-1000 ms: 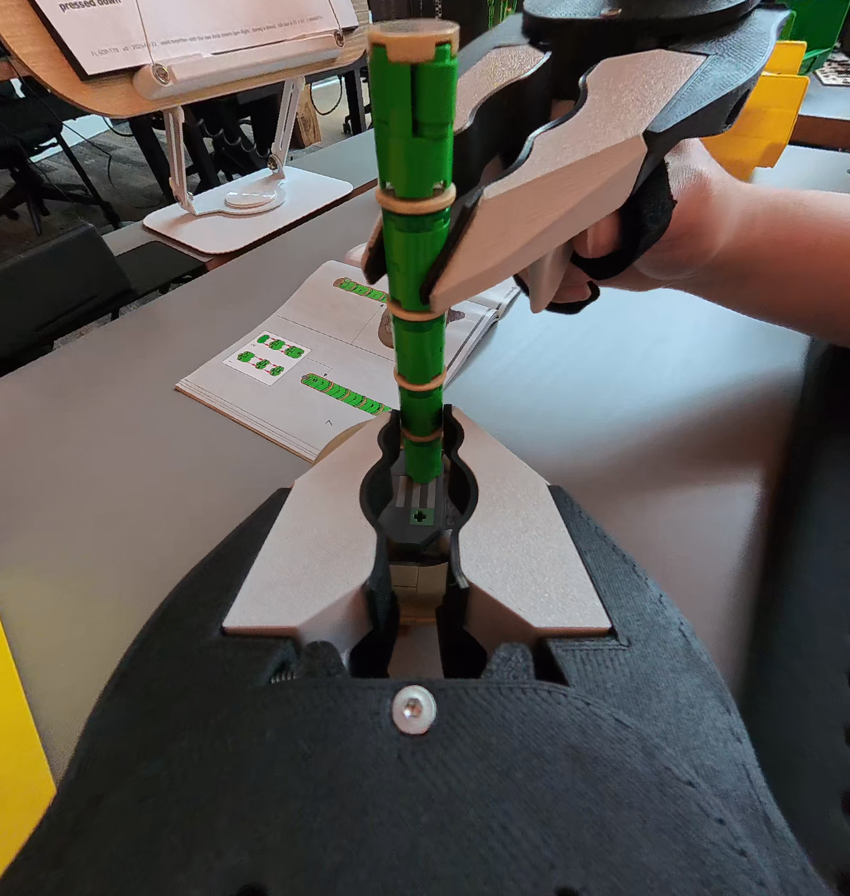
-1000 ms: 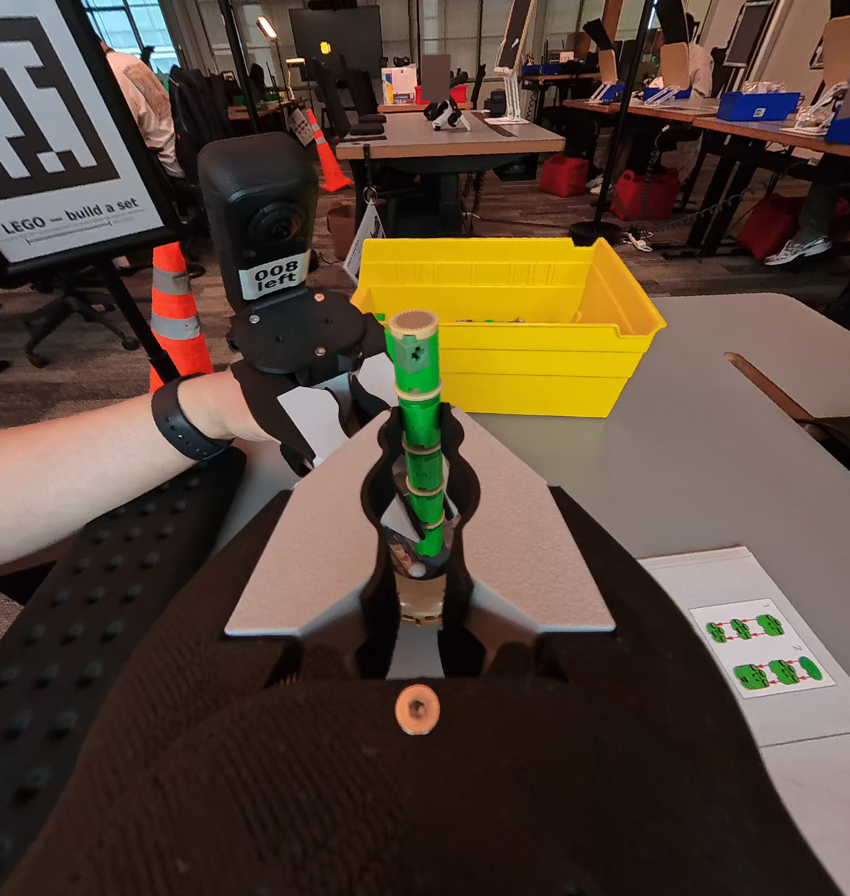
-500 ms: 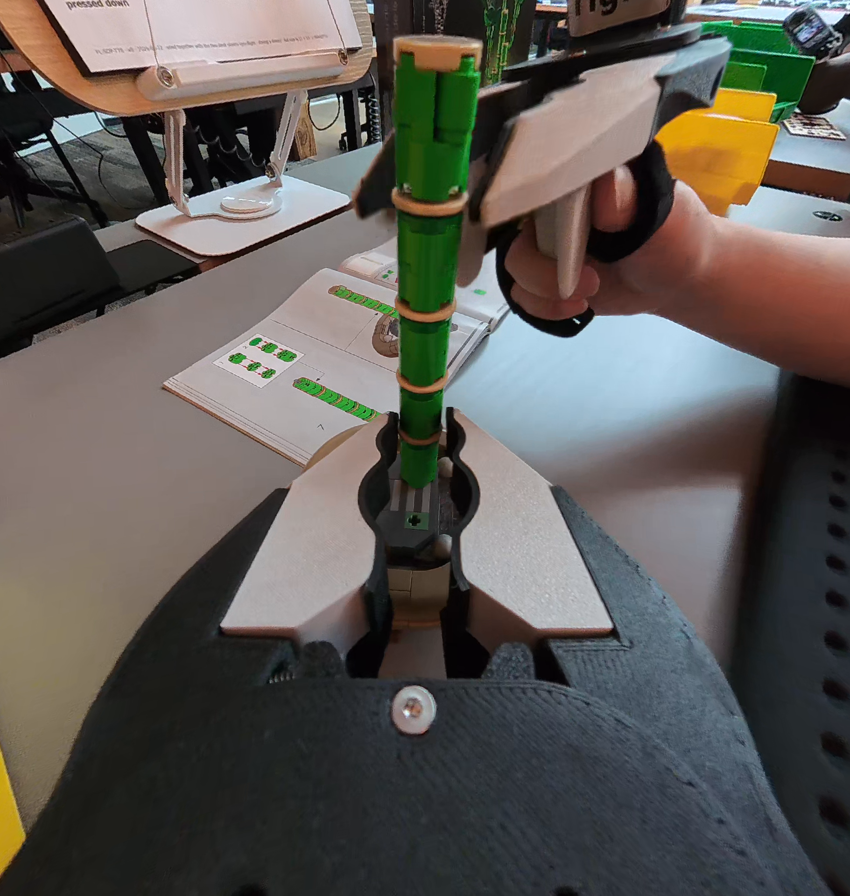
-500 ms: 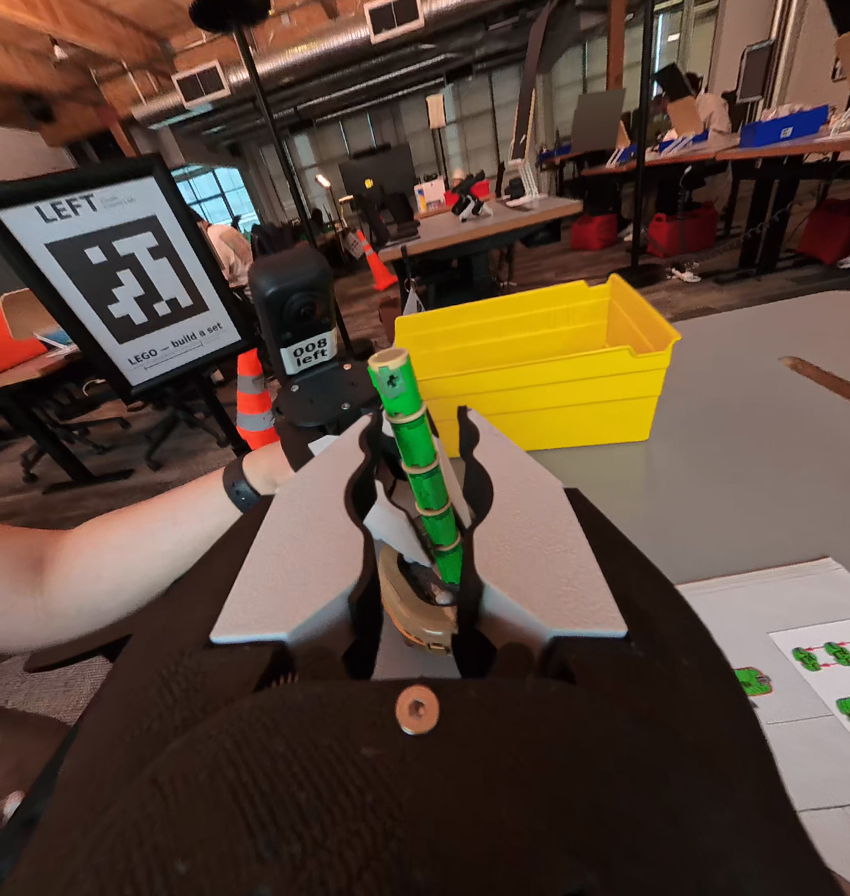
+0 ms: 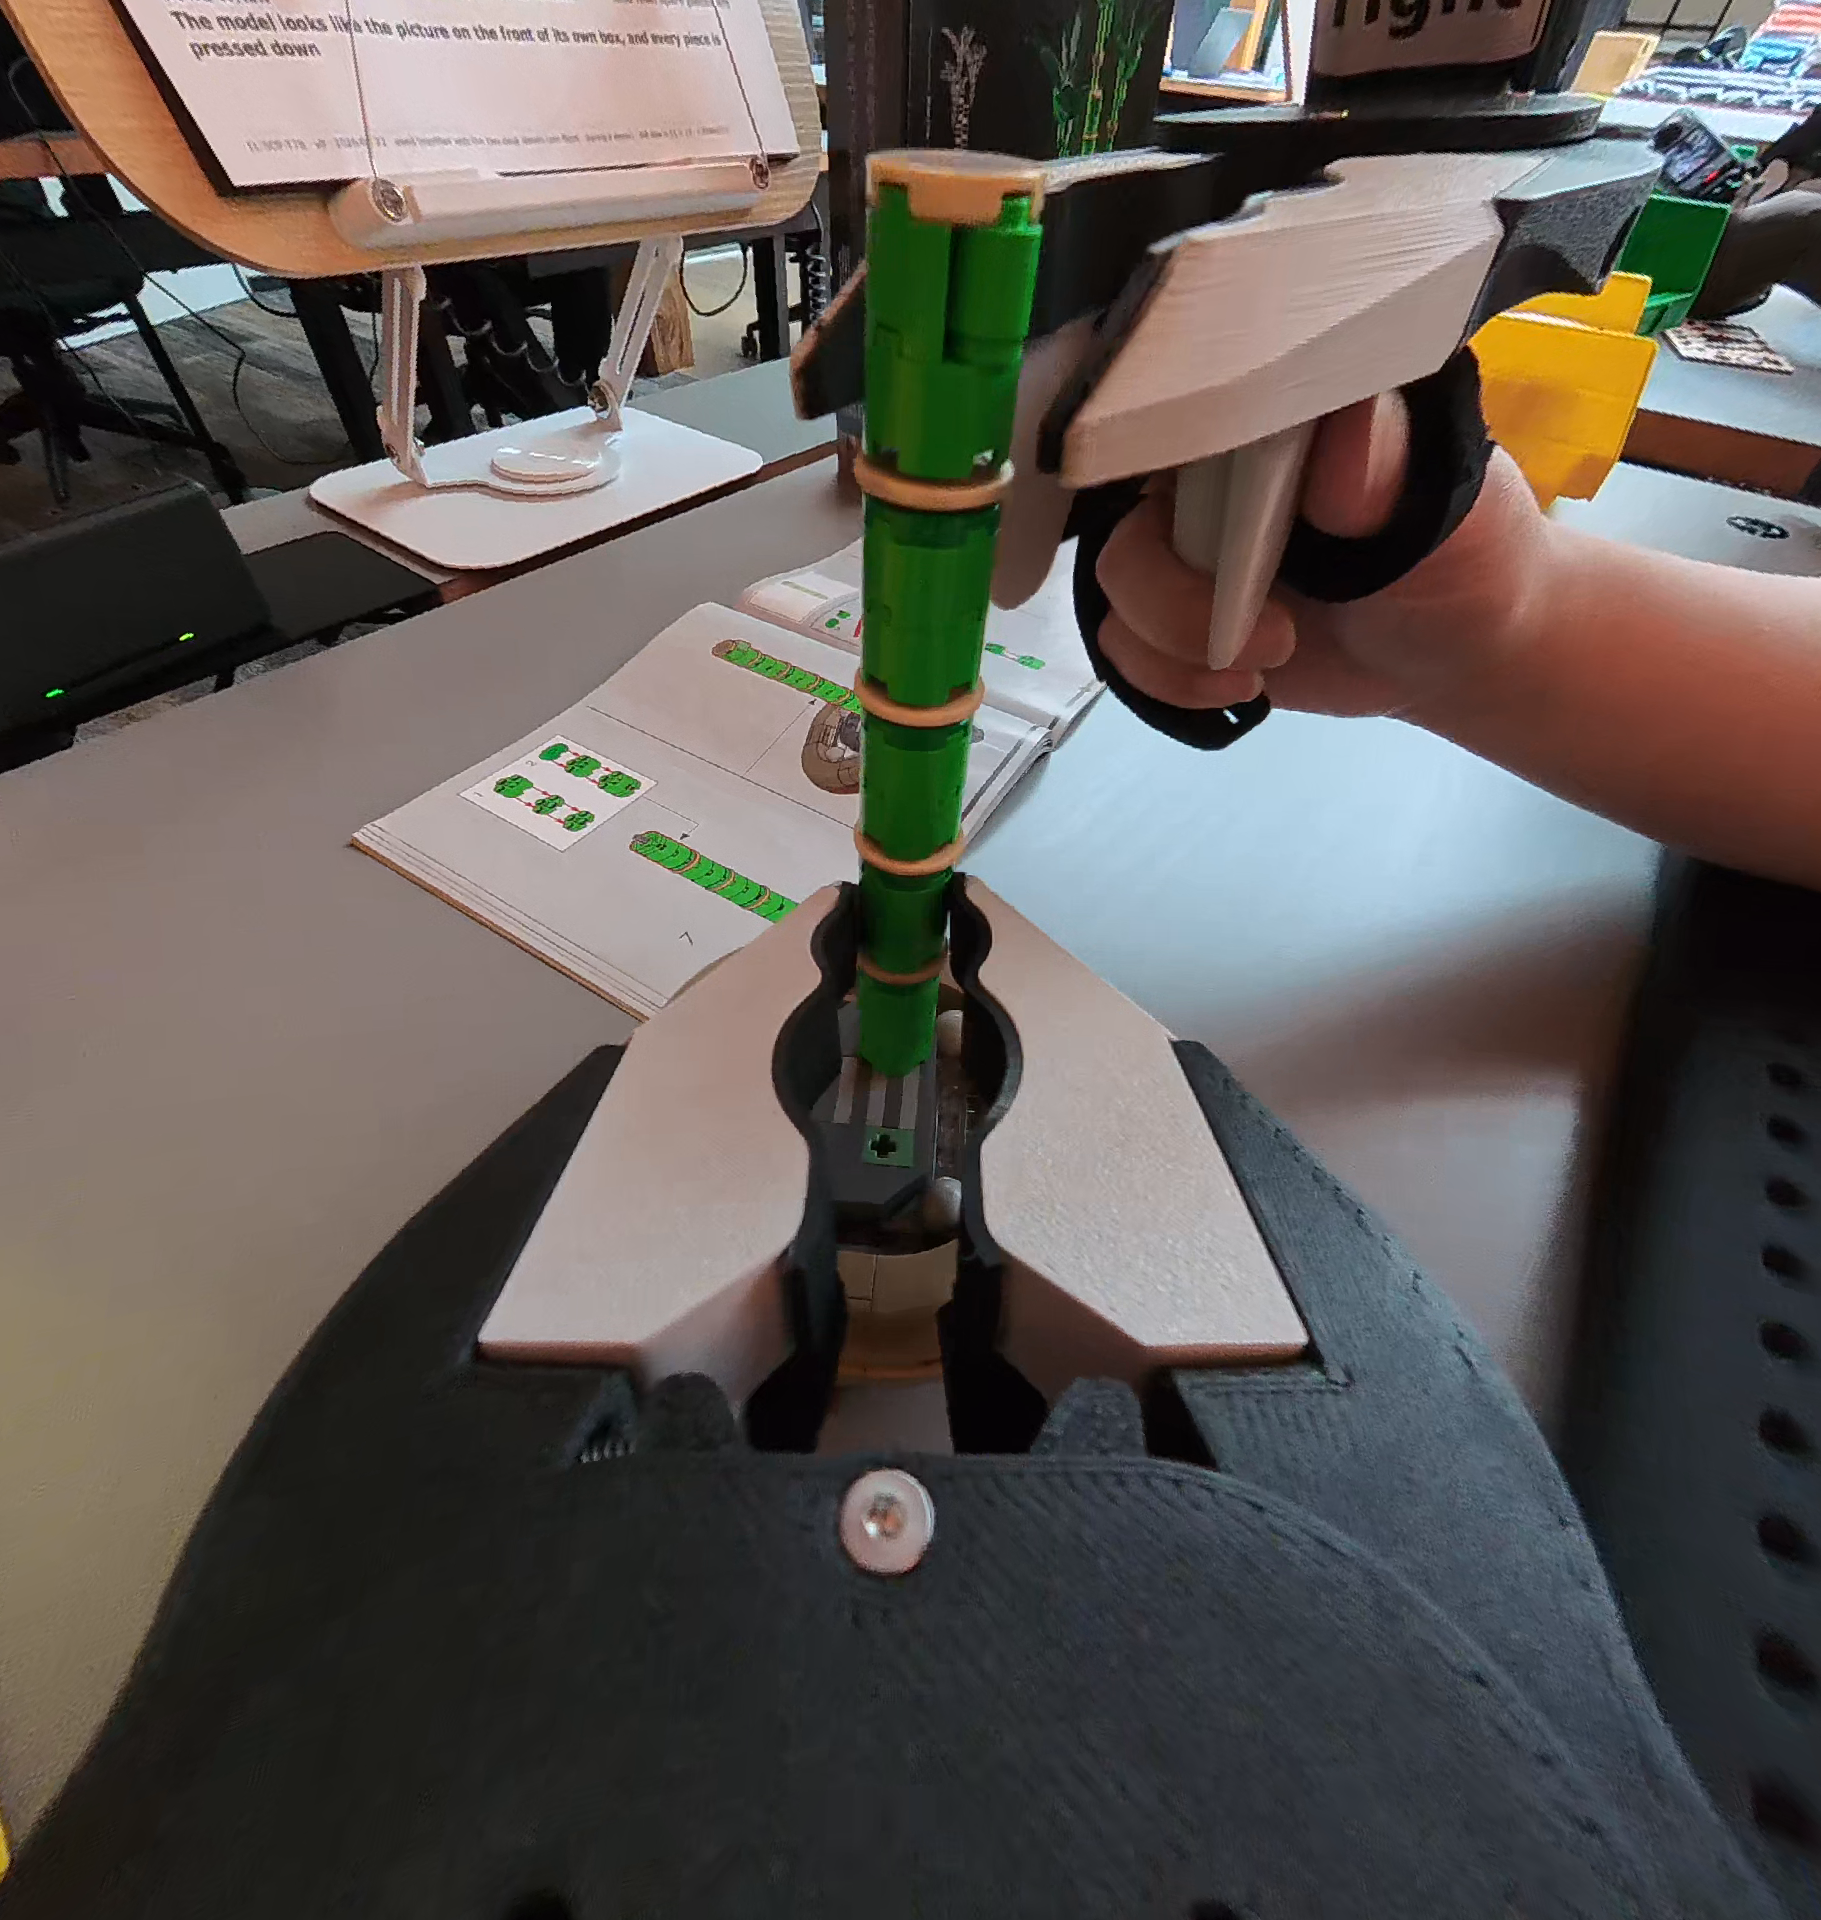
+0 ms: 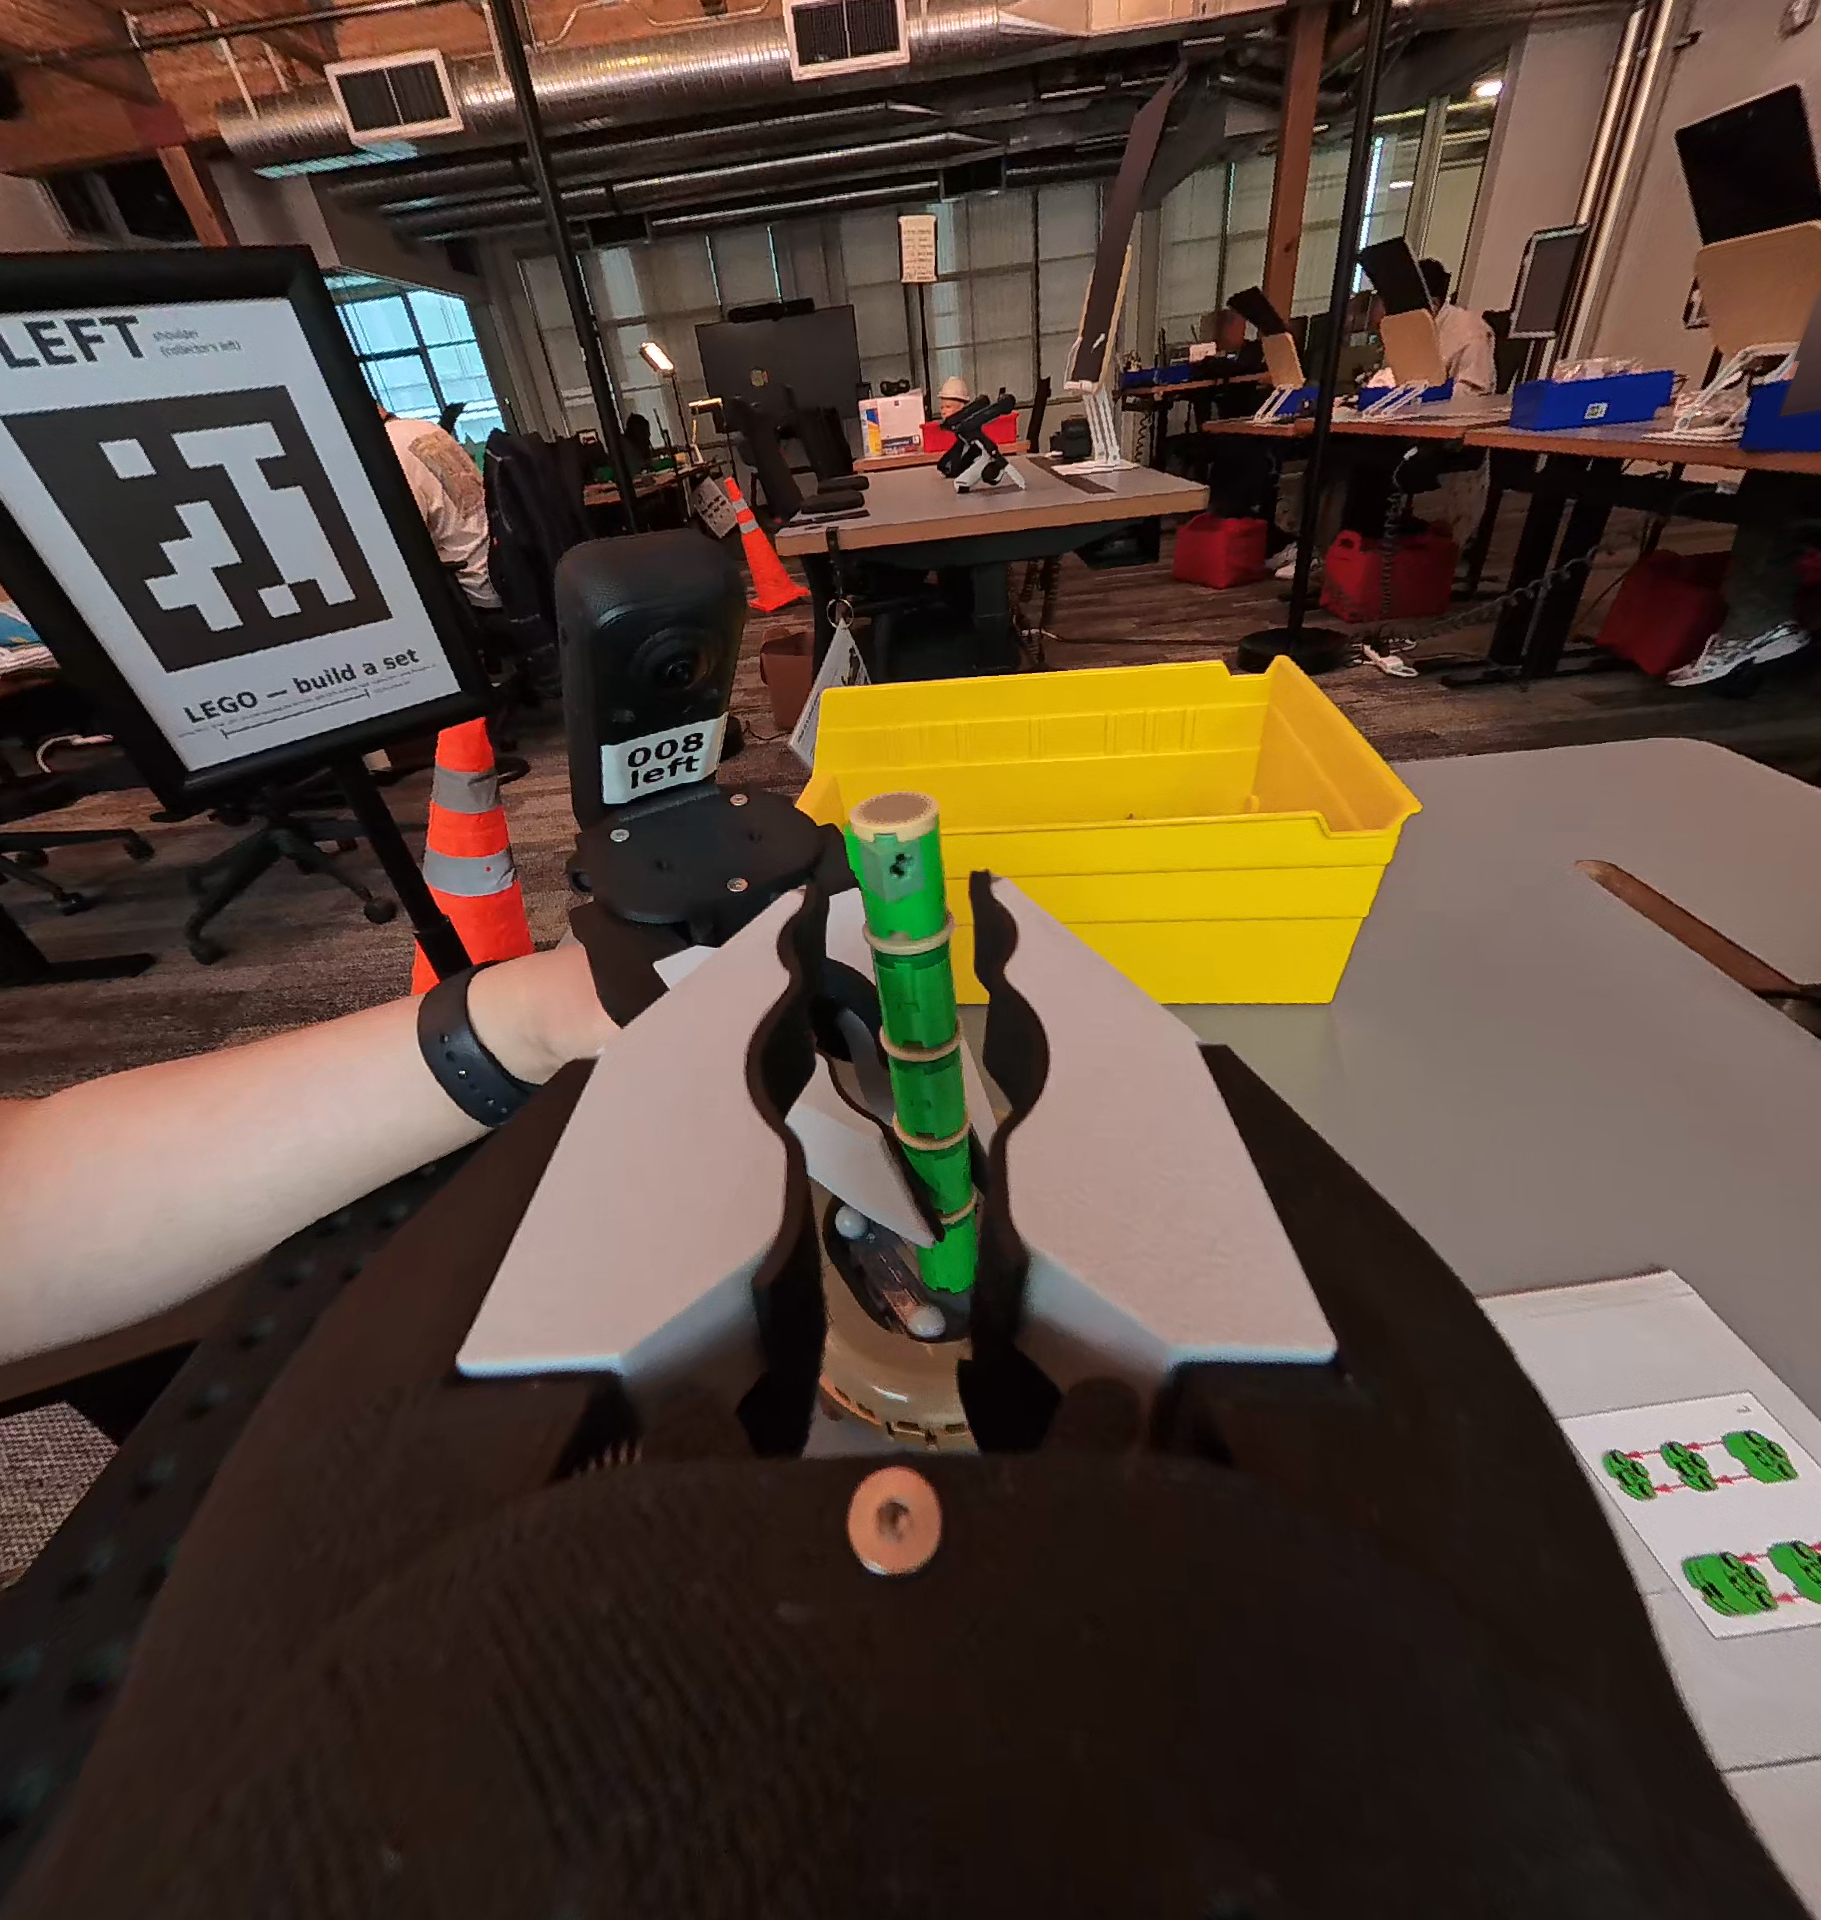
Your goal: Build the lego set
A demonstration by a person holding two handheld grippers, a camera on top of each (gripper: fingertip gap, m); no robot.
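Observation:
A tall green stalk [image 5: 927, 582] with tan rings and a tan cap stands upright on a round tan base [image 5: 890, 1330] with a dark top. My left gripper [image 5: 906, 925] is shut on that base and holds the model over the grey table [image 5: 210, 1039]. My right gripper [image 5: 932, 405] is level with the stalk's top segment, one finger on each side. In the right wrist view the right gripper [image 6: 890, 904] is open, with clear gaps around the stalk [image 6: 916, 1049]. The base [image 6: 885, 1382] and a left finger [image 6: 854, 1153] show below.
An open instruction booklet [image 5: 615, 810] lies beyond the model; it also shows in the right wrist view [image 6: 1716, 1507]. A yellow bin [image 6: 1093, 831] stands at the table's far side. A paper holder on a white stand [image 5: 532, 468], a black perforated pad [image 5: 1768, 1351], a framed sign [image 6: 189, 520]. Tip to tip, the grippers are about 8 cm apart.
My right gripper has let go of the stalk, opened, and risen from the stalk's middle to its top, levelling out. The left gripper keeps holding the base.

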